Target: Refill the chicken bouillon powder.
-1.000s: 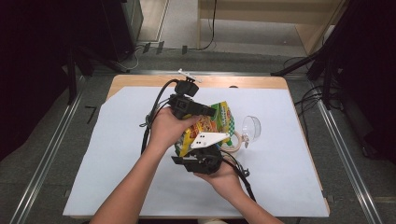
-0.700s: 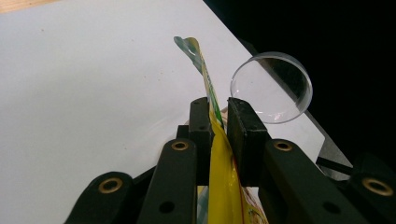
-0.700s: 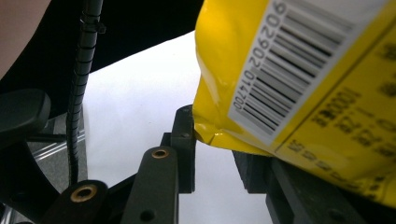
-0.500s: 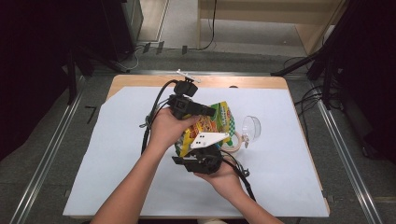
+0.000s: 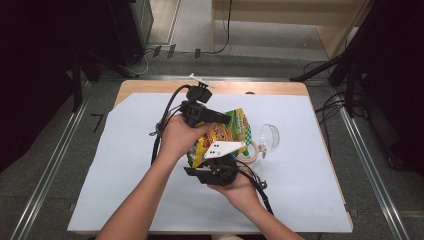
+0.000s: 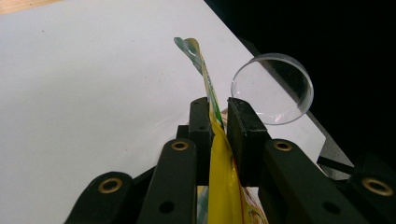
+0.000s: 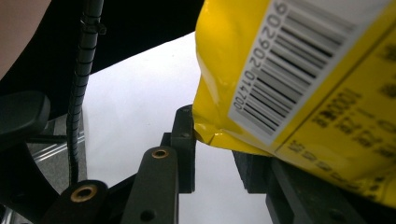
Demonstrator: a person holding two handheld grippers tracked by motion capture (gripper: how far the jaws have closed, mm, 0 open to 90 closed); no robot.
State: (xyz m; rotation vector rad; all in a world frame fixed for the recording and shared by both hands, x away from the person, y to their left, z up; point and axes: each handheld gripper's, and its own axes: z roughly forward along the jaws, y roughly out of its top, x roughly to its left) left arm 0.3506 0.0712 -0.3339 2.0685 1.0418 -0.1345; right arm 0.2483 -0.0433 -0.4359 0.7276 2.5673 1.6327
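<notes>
1. The left gripper point(image 6: 217, 116) is clamped on the thin edge of a yellow snack bag point(image 6: 219, 186). In the left gripper view its two black jaws stand almost together, with only the flat foil between them.
2. The right gripper point(image 7: 212, 149) has its jaws apart. In the right gripper view the bag's lower corner hangs into the gap. It lies just beside the left-hand jaw and drapes over the other, but nothing is pinched yet.
3. In the high view the bag point(image 5: 227, 131) is held up off the white sheet point(image 5: 120, 165) near the middle of the table point(image 5: 150, 86). It sits between the two hands, with the left gripper point(image 5: 200, 112) at its far end and the right gripper point(image 5: 215, 172) at its near end.
4. The bag's long axis runs roughly from one gripper to the other, towards and away from the person. I judge that any pull or tear would turn on the right gripper closing on that near corner.
5. The right gripper is the nearer one to the free corner.
6. A clear plastic cup point(image 5: 269, 138) lies on its side just to the right of the bag, and its round rim point(image 6: 273, 88) shows just beyond the left gripper.
7. The right gripper view shows the barcode point(image 7: 299, 60) on the bag's back panel. The high view shows the printed front and both forearms.
</notes>
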